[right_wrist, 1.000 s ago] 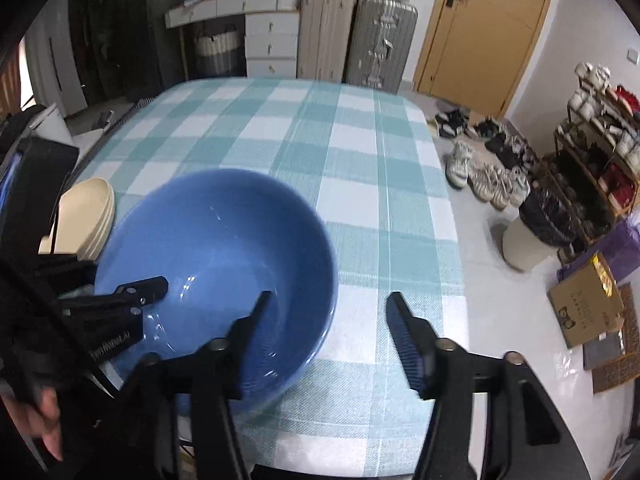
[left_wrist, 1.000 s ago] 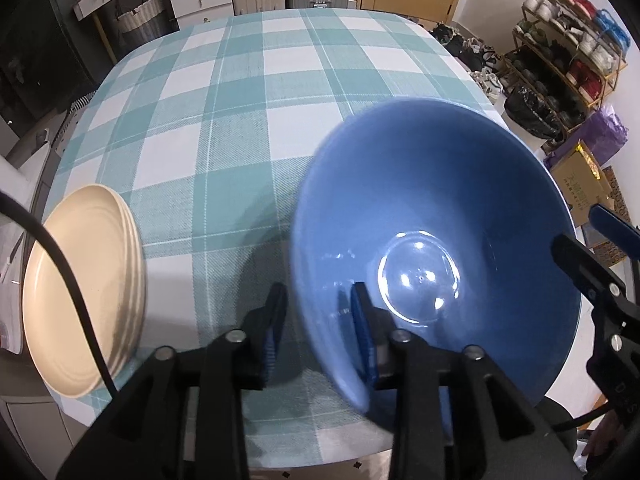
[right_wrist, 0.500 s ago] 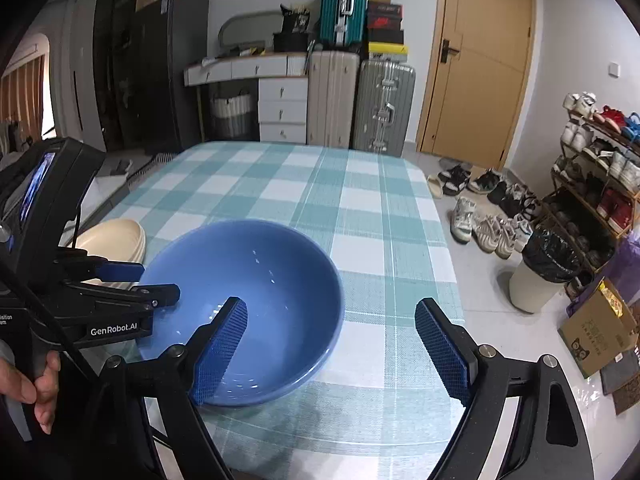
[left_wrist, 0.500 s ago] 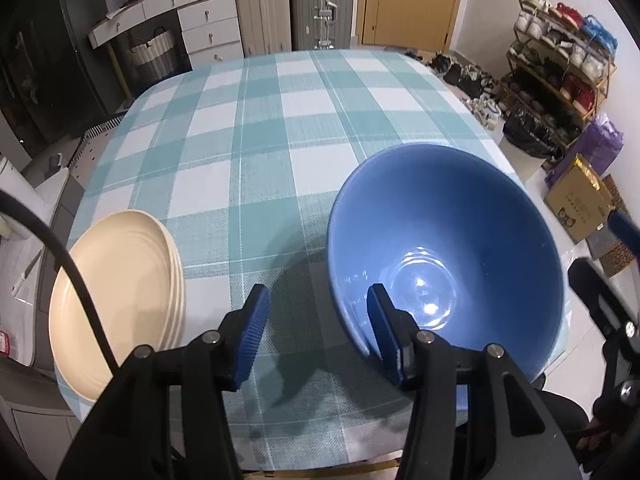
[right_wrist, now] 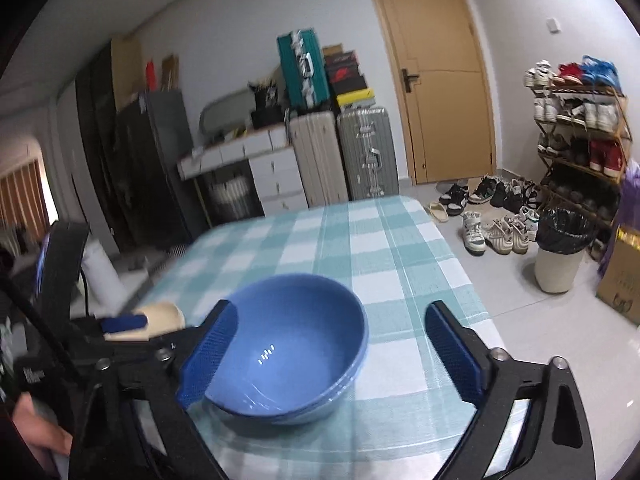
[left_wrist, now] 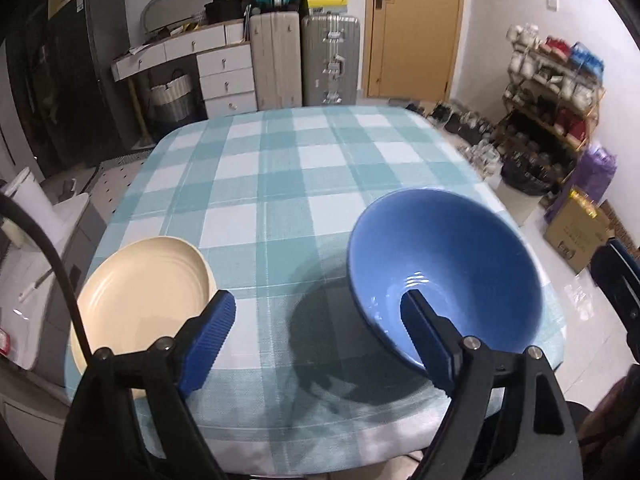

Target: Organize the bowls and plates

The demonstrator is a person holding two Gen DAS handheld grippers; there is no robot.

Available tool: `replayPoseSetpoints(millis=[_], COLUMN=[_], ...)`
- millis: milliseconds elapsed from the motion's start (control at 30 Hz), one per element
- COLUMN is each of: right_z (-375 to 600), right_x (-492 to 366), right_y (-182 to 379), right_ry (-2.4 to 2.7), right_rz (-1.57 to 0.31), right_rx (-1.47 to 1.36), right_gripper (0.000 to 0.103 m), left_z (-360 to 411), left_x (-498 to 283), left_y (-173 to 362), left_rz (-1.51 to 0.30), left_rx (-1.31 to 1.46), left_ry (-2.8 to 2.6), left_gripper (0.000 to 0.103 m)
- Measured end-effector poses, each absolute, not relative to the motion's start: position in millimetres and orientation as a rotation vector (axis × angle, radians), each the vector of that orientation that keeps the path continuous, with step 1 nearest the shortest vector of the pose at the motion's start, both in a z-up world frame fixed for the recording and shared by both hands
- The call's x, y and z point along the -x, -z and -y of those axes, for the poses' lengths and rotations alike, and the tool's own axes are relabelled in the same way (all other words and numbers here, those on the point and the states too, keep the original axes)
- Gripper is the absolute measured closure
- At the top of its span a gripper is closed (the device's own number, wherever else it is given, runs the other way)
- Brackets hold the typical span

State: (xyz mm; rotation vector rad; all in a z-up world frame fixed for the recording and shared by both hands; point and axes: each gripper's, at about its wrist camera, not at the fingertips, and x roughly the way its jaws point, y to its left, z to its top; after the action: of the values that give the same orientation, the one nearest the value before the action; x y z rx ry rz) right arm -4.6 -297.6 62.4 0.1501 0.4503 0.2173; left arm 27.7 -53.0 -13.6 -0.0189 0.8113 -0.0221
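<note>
A blue bowl [left_wrist: 452, 264] sits at the near right of the checked table [left_wrist: 304, 176]; in the right wrist view the bowl [right_wrist: 296, 340] looks like a stack of two or more. A stack of cream plates [left_wrist: 144, 292] lies at the near left corner and shows partly in the right wrist view [right_wrist: 160, 318]. My left gripper [left_wrist: 316, 336] is open and empty above the near table edge, between plates and bowl. My right gripper [right_wrist: 332, 356] is open and empty, held back from the bowl.
The table's right edge drops to the floor, where a bin [right_wrist: 560, 252], shoes and a shoe rack [right_wrist: 580, 128] stand. Suitcases [left_wrist: 328, 64] and drawers [left_wrist: 224, 76] stand behind the table. A white appliance [left_wrist: 36, 216] is at the left.
My left gripper let go of the blue bowl's rim, opened wide and drew back and up. My right gripper opened wider and also pulled back. The bowl now rests on the table.
</note>
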Motion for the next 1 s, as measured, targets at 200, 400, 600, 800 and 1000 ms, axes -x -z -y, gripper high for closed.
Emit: replayPoseSetpoints(millis=[200,400,600,800,1000], right_z=[289.0,297.5,315.2,307.3,294.5], right_x=[12.3,10.1,9.0,6.6,8.2], right_y=[-63.6,-59.8,-56.8,-55.7,-54.6], right_ry=[-0.235,-0.22,-0.201,-0.225,-0.24], right_rz=[-0.401,-0.432,-0.436,-0.461,-0.467], right_rx=[-0.129,-0.186,-0.286,-0.264,-0.196], right_gripper=[0.001,0.001,0.001,0.001,0.001], left_z=[52.0,43.8,60.7,58.9,62.9], left_x=[-10.6,2.4,12.7,4.7,7.6], left_y=[5.5,0.6,9.7,15.5,15.4], left_rz=[-0.673,-0.559,-0.521,-0.587,-0.568], left_rx=[0.027,0.028,-0.094,-0.039,-0.041], left_ry=[0.044,0.044,0.036,0.05,0.016], left_gripper=[0.008,0.0,0.0,0.0,0.0])
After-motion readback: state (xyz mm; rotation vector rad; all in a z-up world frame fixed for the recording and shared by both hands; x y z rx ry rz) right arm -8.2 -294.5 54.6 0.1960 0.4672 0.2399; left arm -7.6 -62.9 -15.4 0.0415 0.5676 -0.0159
